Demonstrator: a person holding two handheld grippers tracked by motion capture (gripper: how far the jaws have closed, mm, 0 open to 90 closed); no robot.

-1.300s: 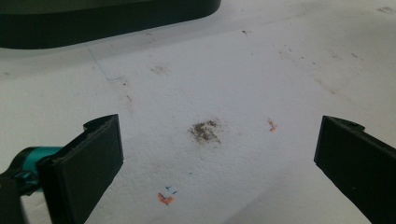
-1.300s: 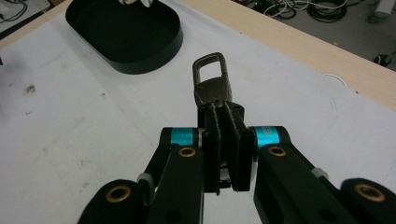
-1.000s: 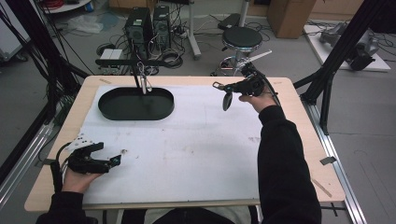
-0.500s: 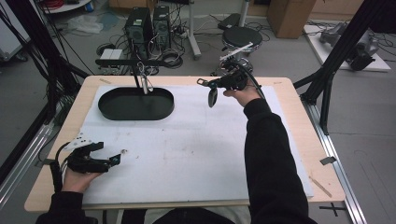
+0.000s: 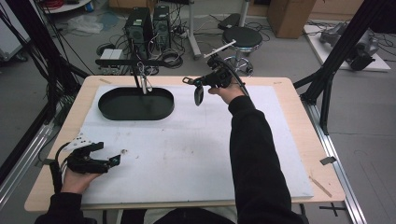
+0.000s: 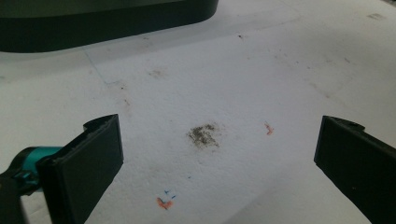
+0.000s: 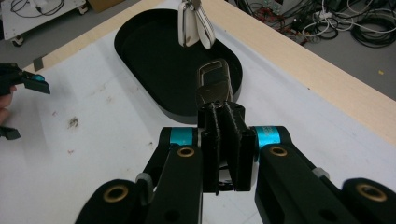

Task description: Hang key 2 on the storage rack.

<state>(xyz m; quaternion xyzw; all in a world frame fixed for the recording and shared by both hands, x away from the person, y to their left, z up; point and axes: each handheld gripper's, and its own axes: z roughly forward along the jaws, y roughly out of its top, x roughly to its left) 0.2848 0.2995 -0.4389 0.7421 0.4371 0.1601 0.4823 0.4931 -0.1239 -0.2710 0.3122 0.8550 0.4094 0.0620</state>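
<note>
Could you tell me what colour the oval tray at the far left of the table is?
The oval tray is black, shown best in the right gripper view.

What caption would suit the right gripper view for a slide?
Right gripper, shut on a metal clip, held above the white table cover near the black oval tray.

Black sleeves [image 5: 252, 154], blk hand-held gripper [image 7: 224, 135], teal bands

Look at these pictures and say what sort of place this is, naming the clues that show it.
Probably a lab or workshop set up for recording handling tasks. Clues: computer towers and tangled cables on the floor, a black metal frame around the wooden table, and a rolling stool behind it.
</note>
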